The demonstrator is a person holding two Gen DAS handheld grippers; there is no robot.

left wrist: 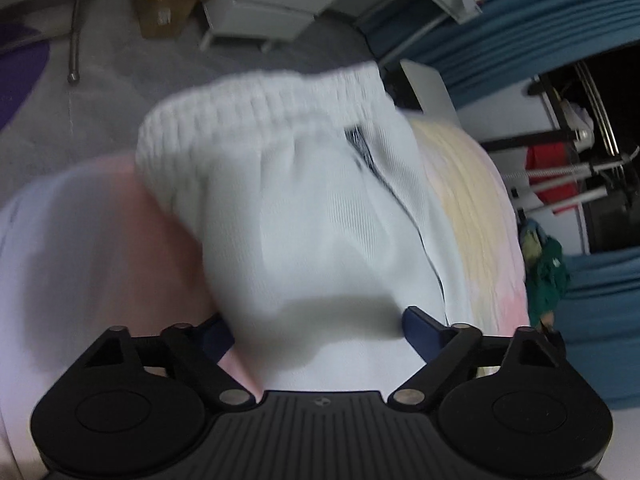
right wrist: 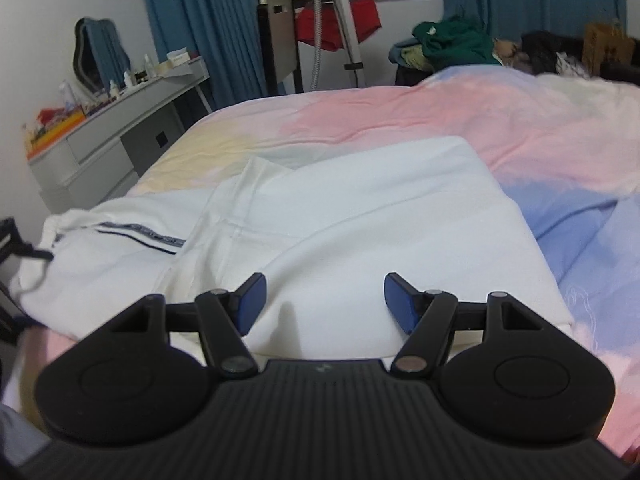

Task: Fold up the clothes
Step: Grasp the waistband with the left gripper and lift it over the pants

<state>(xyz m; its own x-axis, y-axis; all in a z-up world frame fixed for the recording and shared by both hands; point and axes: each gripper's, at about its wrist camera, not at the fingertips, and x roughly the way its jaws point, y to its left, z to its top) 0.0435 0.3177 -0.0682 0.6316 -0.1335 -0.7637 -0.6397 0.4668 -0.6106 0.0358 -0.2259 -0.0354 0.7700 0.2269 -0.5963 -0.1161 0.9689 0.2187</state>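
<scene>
Progress first: my white pants lie on the bed, and I'd say they're about halfway folded. From the right camera one layer is already doubled over the other, with the striped side seam peeking out at 9 o'clock. In the left camera the waistband sits at 12 o'clock, puffed up and a bit blurry, so that end looks like it's still loose. My guess is there's one more fold to go, plus some smoothing.

Left tongs are spread, with cloth bunched between the blue pads, so I'm not pinching anything. Honestly can't tell how much the pads are touching the fabric. Right tongs are spread too, hovering just over the near edge of the pants, with nothing in them.

Edges: the folded edge runs off toward 2 o'clock in the right view and looks pretty crisp. The near edge sits close to the edge of the mattress, so I don't have much slack pulling toward myself.

Room-wise, there's lots of bare sheet from 12 to 3 o'clock. The dresser is at 10 o'clock, well apart, and the clothes pile is way back at 1 o'clock.
</scene>
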